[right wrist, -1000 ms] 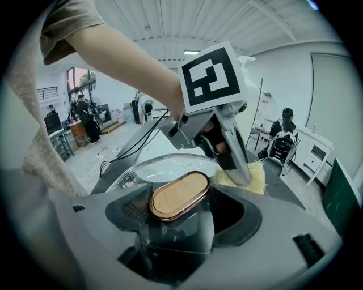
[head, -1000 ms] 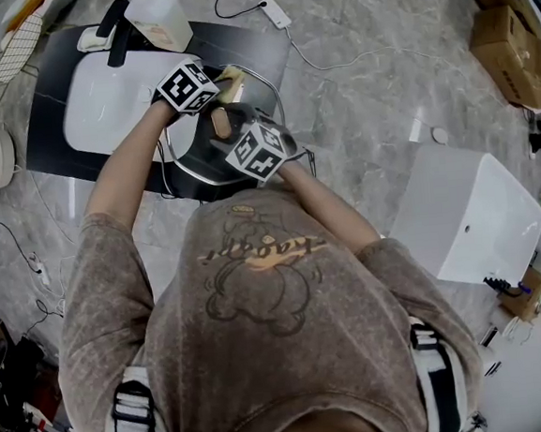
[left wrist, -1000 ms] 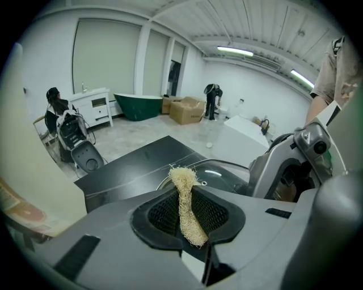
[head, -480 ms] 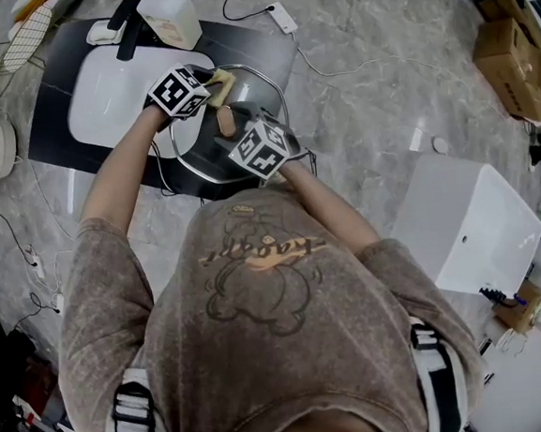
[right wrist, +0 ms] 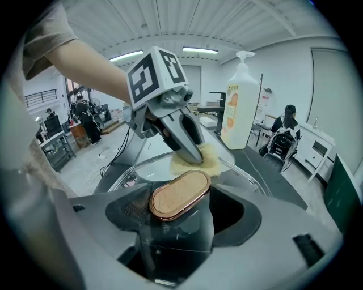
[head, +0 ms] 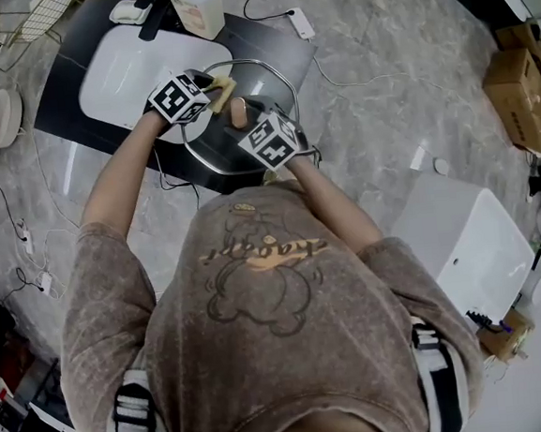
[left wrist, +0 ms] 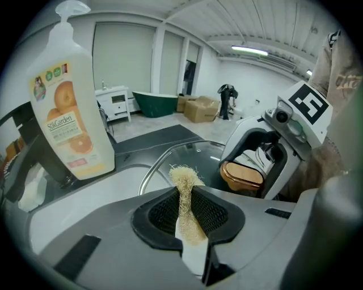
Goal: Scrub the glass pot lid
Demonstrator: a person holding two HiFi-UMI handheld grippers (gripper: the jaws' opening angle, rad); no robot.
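The glass pot lid [head: 210,145] with a metal rim lies on a black counter beside a white basin. My right gripper [head: 249,125] is shut on the lid's wood-topped knob [right wrist: 178,195], which stands between its jaws. My left gripper [head: 209,92] is shut on a tan loofah scrubber [left wrist: 185,192]. In the right gripper view the loofah [right wrist: 198,163] presses on the glass [right wrist: 142,170] just beyond the knob. The left gripper view shows the lid's rim [left wrist: 148,173], the knob [left wrist: 243,174] and the right gripper [left wrist: 271,148] around it.
A soap pump bottle [left wrist: 68,102] stands behind the white basin [head: 135,67], on the black counter [head: 62,97]. A white box [head: 465,231] sits on the floor to the right, cardboard boxes [head: 523,94] farther right. Cables and a power strip [head: 301,21] lie on the marble floor.
The head view has swung, so everything sits higher in the picture. The loofah has slid from the knob's far right to its far left. Both grips hold.
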